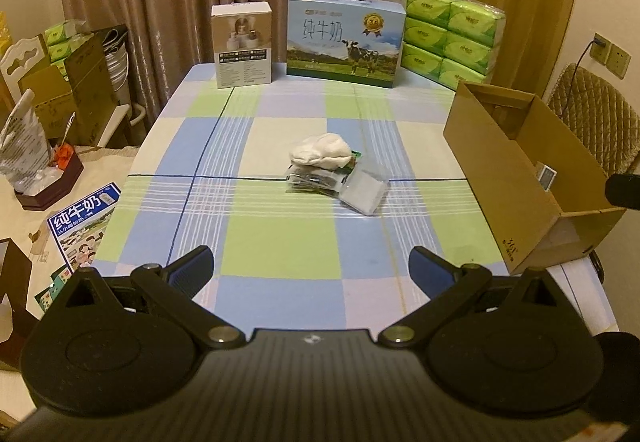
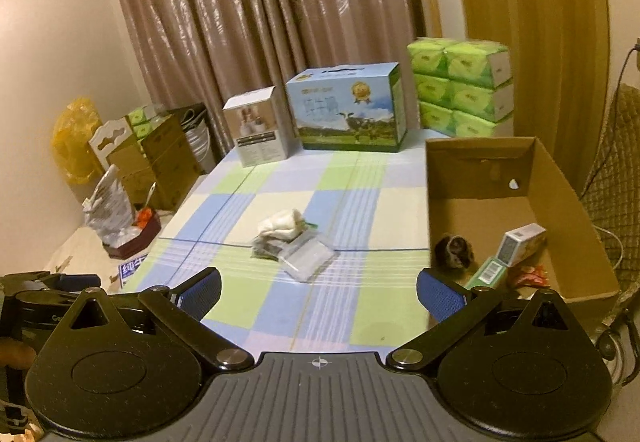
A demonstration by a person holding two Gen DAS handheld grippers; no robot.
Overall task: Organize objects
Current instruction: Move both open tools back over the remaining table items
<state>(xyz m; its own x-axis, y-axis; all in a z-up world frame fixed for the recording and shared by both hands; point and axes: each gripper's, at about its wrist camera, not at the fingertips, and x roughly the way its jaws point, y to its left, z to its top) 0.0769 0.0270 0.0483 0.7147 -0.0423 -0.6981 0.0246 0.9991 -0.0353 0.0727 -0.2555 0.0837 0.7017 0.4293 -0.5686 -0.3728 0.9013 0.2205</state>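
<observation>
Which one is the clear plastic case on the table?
Find the checked tablecloth and look at the small pile in its middle. A white cloth bundle sits on top of dark packets. The clear plastic case leans at the pile's right front edge, the only see-through, flat, boxy thing there.

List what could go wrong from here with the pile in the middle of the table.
The white cloth bundle rests on the dark packets, so gripping either may drag the other. The clear plastic case leans on the pile and could slip. The cardboard box sits at the table's right edge; a nudge might shift it.
</observation>
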